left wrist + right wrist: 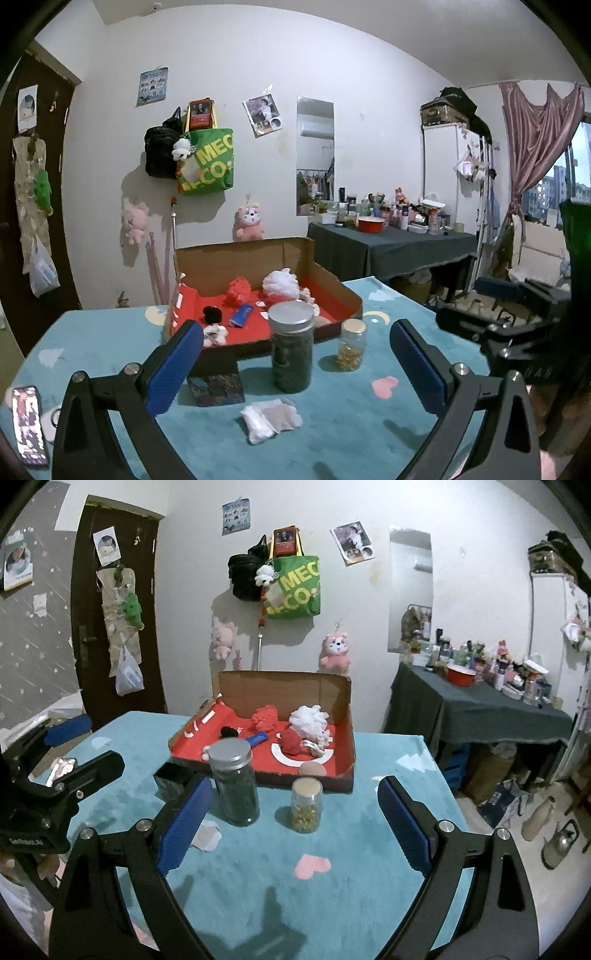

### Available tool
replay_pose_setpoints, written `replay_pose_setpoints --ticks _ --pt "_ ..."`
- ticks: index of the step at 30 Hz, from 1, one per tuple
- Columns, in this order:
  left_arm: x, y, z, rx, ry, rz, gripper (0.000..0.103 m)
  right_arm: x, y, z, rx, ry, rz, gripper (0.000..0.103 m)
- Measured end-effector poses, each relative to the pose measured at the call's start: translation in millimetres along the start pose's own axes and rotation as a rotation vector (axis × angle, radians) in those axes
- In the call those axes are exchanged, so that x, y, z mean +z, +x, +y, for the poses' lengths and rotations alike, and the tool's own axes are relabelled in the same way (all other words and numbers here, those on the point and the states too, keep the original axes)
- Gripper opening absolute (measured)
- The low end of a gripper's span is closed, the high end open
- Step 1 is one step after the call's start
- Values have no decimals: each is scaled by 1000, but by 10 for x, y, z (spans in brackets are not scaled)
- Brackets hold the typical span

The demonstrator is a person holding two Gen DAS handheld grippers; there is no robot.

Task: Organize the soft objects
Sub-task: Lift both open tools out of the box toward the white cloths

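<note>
Two grippers, both spread wide with nothing between the blue pads: left gripper and right gripper, both low over the near part of the teal cloth. Several soft pieces sitting in the cardboard tray at the far side: white pouf, coral pouf, black pompom. One flat white pad lying loose on the cloth, near, in front of the tall jar. Probably feather-light, squashy, thin; likely to fold or slide on the fleece. Best pinched by a raised edge, gently. Worth steering clear of both glass jars, the small jar included.
</note>
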State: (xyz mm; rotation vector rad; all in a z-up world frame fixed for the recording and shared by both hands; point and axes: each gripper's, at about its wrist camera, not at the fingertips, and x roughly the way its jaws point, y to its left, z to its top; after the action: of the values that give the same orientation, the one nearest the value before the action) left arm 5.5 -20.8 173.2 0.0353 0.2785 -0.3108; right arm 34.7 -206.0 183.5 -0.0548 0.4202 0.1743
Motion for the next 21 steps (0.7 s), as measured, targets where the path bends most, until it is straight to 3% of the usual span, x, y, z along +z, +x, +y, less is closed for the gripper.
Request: replay_pose_setpoints --ticks 9,21 --pt "-350 94 -21 -6 -33 40 103 -414 -43 7 -68 47 -79 92" --pt "-813 353 100 12 -103 130 103 -829 286 14 -88 76 -2 92"
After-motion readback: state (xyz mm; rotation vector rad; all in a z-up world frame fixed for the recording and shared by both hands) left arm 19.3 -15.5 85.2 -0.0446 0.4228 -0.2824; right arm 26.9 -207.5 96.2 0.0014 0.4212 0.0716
